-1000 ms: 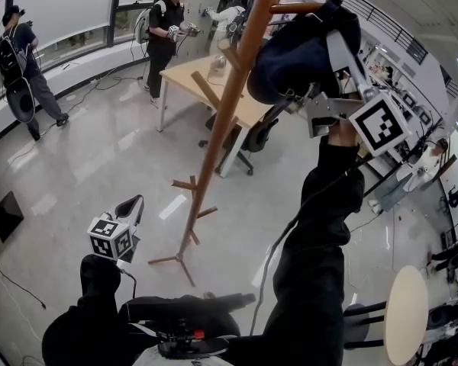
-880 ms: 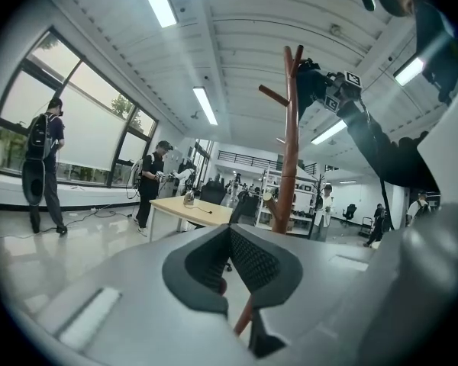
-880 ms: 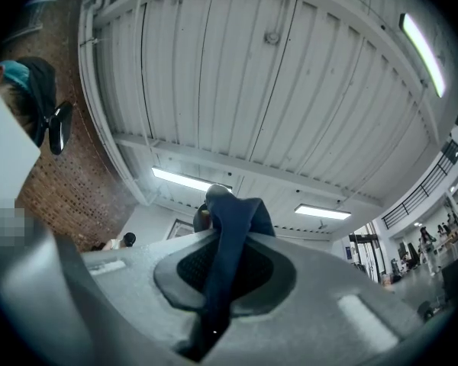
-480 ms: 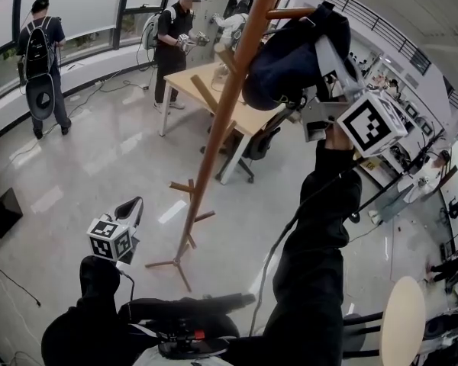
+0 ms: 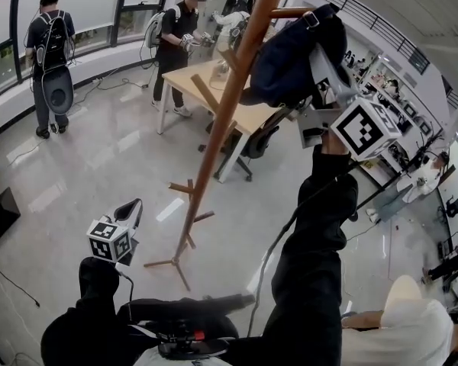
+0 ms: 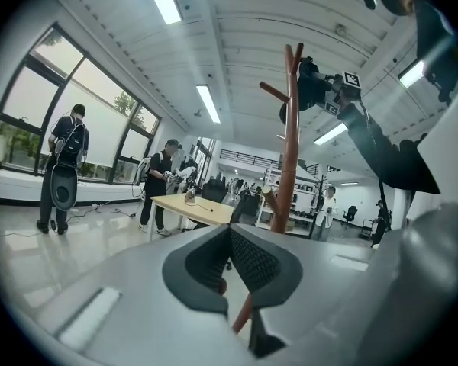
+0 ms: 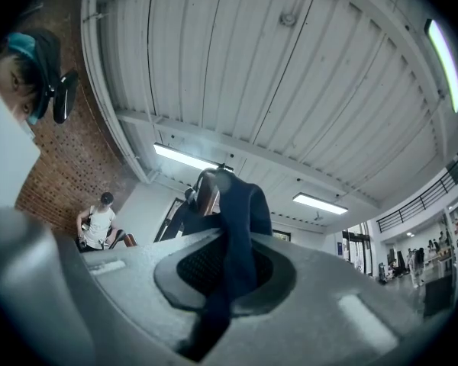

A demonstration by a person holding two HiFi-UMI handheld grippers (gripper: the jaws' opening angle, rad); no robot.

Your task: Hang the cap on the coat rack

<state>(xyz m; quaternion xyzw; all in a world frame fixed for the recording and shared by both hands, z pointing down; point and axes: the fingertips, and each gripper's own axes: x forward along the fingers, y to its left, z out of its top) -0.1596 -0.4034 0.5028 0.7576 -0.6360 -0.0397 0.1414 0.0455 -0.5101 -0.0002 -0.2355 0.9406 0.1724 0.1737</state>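
The wooden coat rack (image 5: 214, 139) stands on the floor ahead, its pole slanting up to the top of the head view. A dark navy cap (image 5: 286, 56) drapes over an upper peg (image 5: 290, 11) of the rack. My right gripper (image 5: 320, 71) is raised beside it and is shut on the cap's fabric (image 7: 244, 204), which runs down between the pads of my right gripper (image 7: 229, 242). My left gripper (image 5: 131, 207) is held low, away from the rack, and my left gripper (image 6: 229, 239) is shut on nothing. The rack (image 6: 291, 143) and the cap (image 6: 309, 90) show beyond it.
A wooden table (image 5: 206, 78) and an office chair (image 5: 256, 139) stand behind the rack. One person (image 5: 179, 36) stands at the table, another (image 5: 52, 59) by the windows. A white-clad figure (image 5: 408, 334) is at the lower right. The rack's feet (image 5: 175, 261) spread on the floor.
My right gripper and the cap have shifted slightly down and left by the peg. The person by the windows walked right. A white-clad figure came in at the lower right.
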